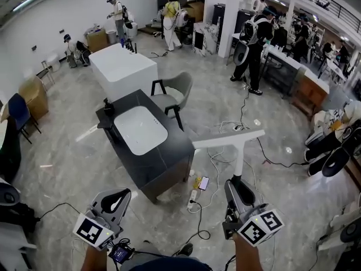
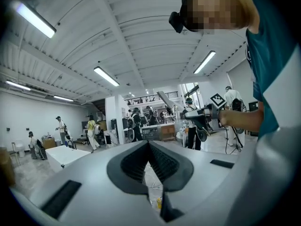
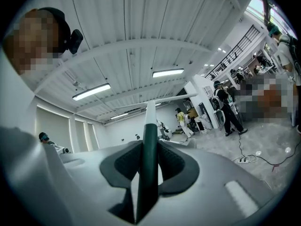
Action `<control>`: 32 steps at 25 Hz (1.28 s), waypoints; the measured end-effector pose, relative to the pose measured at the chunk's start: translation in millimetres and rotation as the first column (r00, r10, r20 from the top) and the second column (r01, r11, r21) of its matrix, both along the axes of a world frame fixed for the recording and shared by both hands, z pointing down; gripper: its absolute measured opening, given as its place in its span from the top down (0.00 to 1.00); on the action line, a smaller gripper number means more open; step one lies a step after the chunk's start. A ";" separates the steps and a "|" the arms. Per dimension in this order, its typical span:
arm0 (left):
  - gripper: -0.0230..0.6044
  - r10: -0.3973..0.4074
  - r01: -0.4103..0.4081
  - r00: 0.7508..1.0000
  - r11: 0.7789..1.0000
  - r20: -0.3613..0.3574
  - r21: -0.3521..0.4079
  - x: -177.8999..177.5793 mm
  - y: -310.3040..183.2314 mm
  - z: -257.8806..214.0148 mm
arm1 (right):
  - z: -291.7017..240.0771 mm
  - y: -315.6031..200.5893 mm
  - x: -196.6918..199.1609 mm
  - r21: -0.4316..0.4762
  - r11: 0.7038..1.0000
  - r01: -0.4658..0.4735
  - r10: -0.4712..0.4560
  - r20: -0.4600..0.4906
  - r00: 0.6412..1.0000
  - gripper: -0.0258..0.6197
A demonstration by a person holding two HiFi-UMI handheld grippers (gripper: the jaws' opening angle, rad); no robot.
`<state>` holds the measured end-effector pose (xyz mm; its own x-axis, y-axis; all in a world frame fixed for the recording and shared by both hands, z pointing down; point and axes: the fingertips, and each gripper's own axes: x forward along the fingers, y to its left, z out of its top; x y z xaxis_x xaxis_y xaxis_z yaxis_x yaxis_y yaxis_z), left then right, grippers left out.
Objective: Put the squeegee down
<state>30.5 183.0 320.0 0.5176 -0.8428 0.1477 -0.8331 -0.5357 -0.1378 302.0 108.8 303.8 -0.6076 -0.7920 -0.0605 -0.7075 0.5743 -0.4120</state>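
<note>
The squeegee (image 1: 238, 153) has a white T-shaped head and a dark green grip. My right gripper (image 1: 239, 189) is shut on that grip and holds the squeegee upright above the floor, at the lower right of the head view. In the right gripper view the dark handle (image 3: 150, 140) runs straight up between the pads of that gripper (image 3: 149, 147), with the white blade (image 3: 170, 98) across the top. My left gripper (image 1: 114, 200) hangs at the lower left, with its jaws together and nothing in them. Its tips (image 2: 148, 143) meet in the left gripper view, where the right gripper (image 2: 203, 115) also shows.
A dark counter (image 1: 169, 154) with a white sink basin (image 1: 140, 130) stands ahead, a grey chair (image 1: 172, 92) behind it and a white block table (image 1: 122, 68) farther back. Cables and a power strip (image 1: 193, 196) lie on the floor between the counter and my grippers. Several people stand around the hall.
</note>
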 end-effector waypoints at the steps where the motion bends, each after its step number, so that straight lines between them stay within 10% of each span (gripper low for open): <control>1: 0.96 -0.003 0.003 1.000 1.000 -0.001 -0.006 -0.1 -2.3 1.6 | 2.4 -3.5 1.2 -0.005 1.000 0.000 0.000 0.003 1.000 0.80; 32: 0.96 0.257 -0.256 0.964 0.966 -0.071 0.011 -143.6 -175.7 1.3 | -14.1 -94.3 -131.2 -0.002 0.962 -0.272 0.271 -0.073 0.960 0.80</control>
